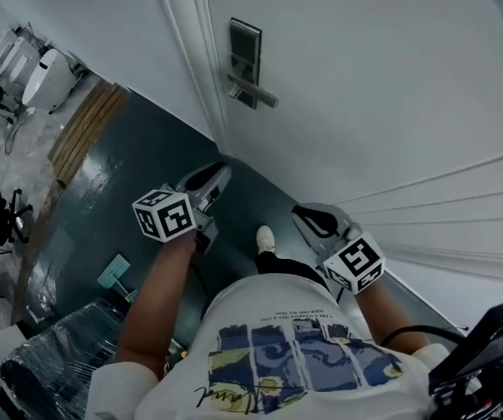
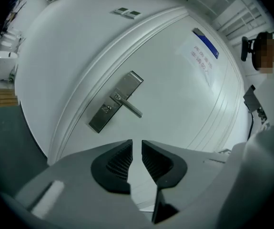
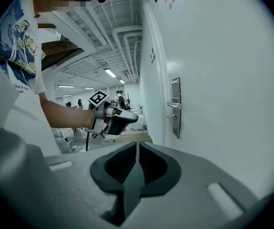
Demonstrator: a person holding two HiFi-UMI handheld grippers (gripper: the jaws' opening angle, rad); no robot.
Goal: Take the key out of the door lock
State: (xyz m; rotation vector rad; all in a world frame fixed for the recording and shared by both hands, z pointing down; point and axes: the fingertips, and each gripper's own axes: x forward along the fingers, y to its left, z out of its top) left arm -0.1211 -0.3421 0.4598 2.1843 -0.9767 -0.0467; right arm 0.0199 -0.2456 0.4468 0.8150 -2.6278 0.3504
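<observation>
The silver lock plate (image 1: 245, 64) with its lever handle (image 1: 258, 93) sits on the white door (image 1: 391, 77), well above both grippers. In the left gripper view, the lock plate (image 2: 115, 101) lies ahead, and a small stub at the keyhole (image 2: 106, 109) below the lever looks like the key. My left gripper (image 2: 137, 149) points at the door from a distance, its jaws a narrow gap apart with nothing between them. My right gripper (image 3: 137, 147) is shut and empty. It hangs beside the door, with the lock plate (image 3: 176, 108) to its right.
A blue-and-white notice (image 2: 202, 51) is stuck higher on the door. The white door frame (image 1: 203, 68) runs down to a dark green floor (image 1: 120, 191). My shoe (image 1: 266, 239) stands near the threshold. Wooden boards (image 1: 85, 125) and a plastic-wrapped black object (image 1: 50, 374) lie to the left.
</observation>
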